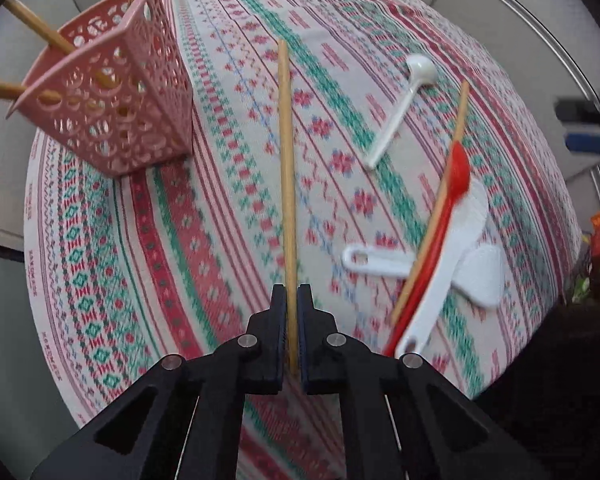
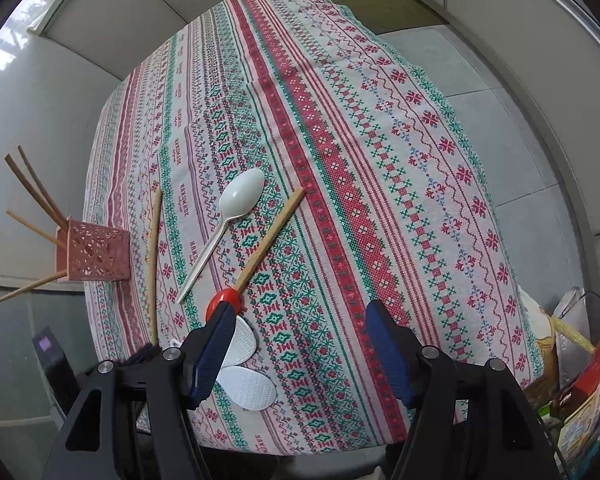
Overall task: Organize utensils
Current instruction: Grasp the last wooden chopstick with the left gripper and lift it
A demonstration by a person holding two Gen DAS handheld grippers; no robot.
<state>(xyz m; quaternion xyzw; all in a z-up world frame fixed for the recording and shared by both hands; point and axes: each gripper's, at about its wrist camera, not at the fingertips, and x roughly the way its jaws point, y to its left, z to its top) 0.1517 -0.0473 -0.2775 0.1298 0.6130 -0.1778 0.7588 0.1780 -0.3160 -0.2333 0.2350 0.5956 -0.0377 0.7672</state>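
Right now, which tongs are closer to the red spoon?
Right. The right tongs stand open just beside the red spoon, one finger overlapping its bowl in view. The left tongs are shut on a wooden chopstick, off to the spoon's left side.

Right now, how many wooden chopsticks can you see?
6: four stand in the pink basket, one is clamped in the left gripper, one lies on the tablecloth beside the red spoon. The pile might hide more.
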